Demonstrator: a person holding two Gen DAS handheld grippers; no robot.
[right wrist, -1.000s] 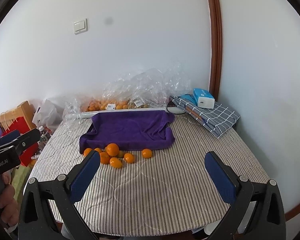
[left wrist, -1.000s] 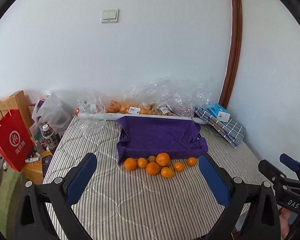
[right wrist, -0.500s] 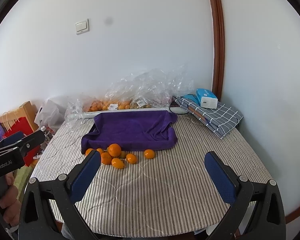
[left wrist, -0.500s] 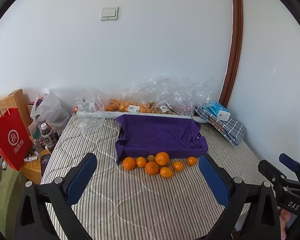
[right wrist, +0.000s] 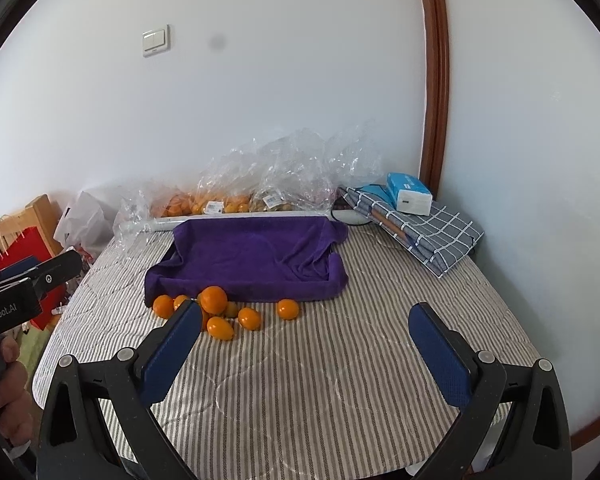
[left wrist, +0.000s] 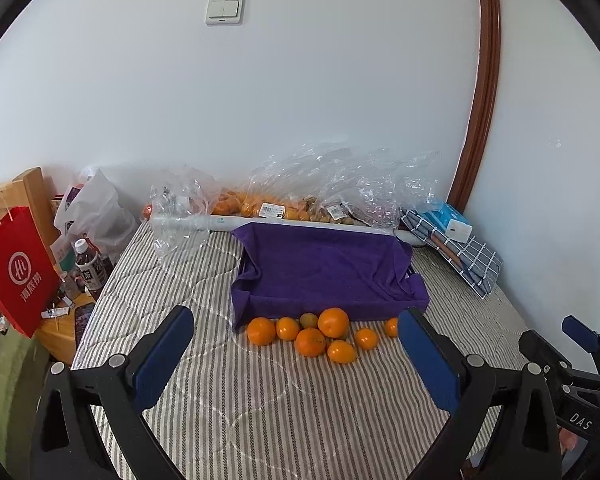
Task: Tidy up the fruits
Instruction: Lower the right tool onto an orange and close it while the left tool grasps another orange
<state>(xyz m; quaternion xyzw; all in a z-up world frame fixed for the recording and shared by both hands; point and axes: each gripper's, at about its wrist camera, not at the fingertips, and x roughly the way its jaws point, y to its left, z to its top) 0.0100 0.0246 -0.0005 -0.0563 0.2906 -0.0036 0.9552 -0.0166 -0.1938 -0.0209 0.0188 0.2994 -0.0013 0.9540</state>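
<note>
Several loose oranges (left wrist: 310, 342) lie in a cluster on the striped bedcover, against the front wall of a tray draped in a purple towel (left wrist: 328, 268). One small greenish fruit (left wrist: 309, 319) sits among them. My left gripper (left wrist: 294, 315) hovers open in front of the cluster, well short of it, with nothing between its blue pads. In the right wrist view, the same oranges (right wrist: 214, 300) and the purple tray (right wrist: 252, 252) lie ahead and to the left. My right gripper (right wrist: 305, 307) is open and empty too.
Clear plastic bags (left wrist: 340, 184) holding more fruit lie along the wall behind the tray. A folded checked cloth (right wrist: 432, 232) with a blue tissue pack (right wrist: 410, 194) sits at the back right. A red paper bag (left wrist: 16, 272) and a bottle (left wrist: 88, 268) stand left of the bed.
Both grippers have drifted only slightly toward the bed. The fruit and tray have not moved, and both grippers stay open.
</note>
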